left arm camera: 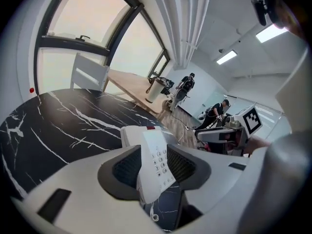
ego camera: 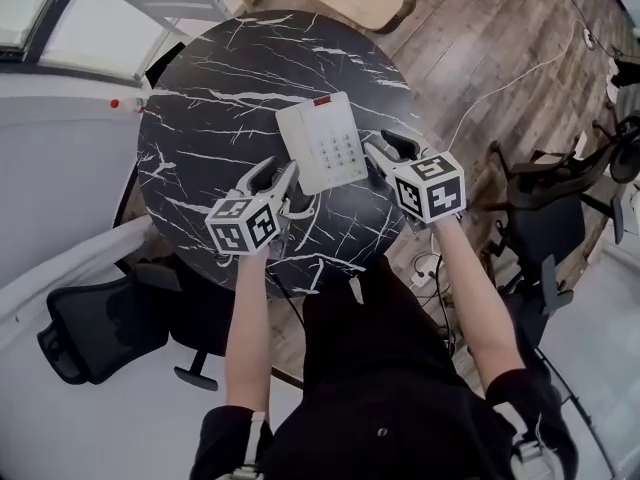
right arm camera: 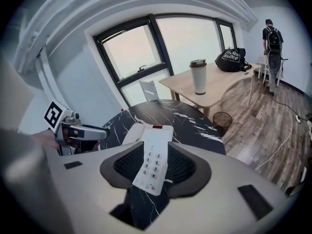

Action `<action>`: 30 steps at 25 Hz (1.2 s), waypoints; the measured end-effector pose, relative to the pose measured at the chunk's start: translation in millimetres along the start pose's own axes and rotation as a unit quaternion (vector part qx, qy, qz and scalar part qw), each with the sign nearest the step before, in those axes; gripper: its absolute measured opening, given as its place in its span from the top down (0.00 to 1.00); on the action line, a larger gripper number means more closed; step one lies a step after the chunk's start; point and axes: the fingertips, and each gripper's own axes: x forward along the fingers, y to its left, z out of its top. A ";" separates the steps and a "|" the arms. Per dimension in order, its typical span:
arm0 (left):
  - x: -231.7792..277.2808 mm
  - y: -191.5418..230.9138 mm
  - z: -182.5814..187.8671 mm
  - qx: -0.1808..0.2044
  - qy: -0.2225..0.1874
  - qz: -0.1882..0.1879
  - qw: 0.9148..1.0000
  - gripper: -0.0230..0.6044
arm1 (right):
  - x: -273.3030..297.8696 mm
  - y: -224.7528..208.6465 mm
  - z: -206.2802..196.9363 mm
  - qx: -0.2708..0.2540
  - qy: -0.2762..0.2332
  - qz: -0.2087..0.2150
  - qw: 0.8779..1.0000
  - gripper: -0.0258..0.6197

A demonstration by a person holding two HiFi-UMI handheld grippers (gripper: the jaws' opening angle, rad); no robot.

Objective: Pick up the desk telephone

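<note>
telephone [ego camera: 320,143]: smooth white plastic | table [ego camera: 200,118]: smooth black marble-look top

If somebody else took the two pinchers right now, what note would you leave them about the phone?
Left gripper: open, empty, low by the telephone's near left side.
Right gripper: open, empty, by its near right side.
Telephone: lying flat on the black marble table, not gripped.
Done: a gripper on each side of the telephone.
Left: close on it, probably from both sides, then lift.
</note>
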 end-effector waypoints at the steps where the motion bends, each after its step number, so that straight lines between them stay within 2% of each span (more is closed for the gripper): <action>1: 4.3 3.3 -5.7 -0.003 0.005 -0.002 1.000 0.68 | 7.3 -0.4 -4.7 0.002 0.007 0.001 1.000 0.70; 12: 40.3 32.0 -50.7 -0.057 0.063 -0.035 0.996 0.58 | 62.6 1.2 -48.1 0.030 0.068 0.011 0.997 0.63; 16: 47.8 38.0 -56.6 -0.079 0.066 -0.048 0.994 0.53 | 72.8 -3.0 -57.7 0.031 0.081 0.007 0.996 0.63; 19: 52.8 39.8 -58.6 -0.081 0.072 -0.062 0.992 0.49 | 78.7 -7.1 -63.2 0.034 0.089 0.005 0.995 0.63; 30: 58.6 41.5 -59.2 -0.112 0.067 -0.117 0.985 0.46 | 97.7 -12.7 -72.9 0.033 0.111 0.001 0.993 0.63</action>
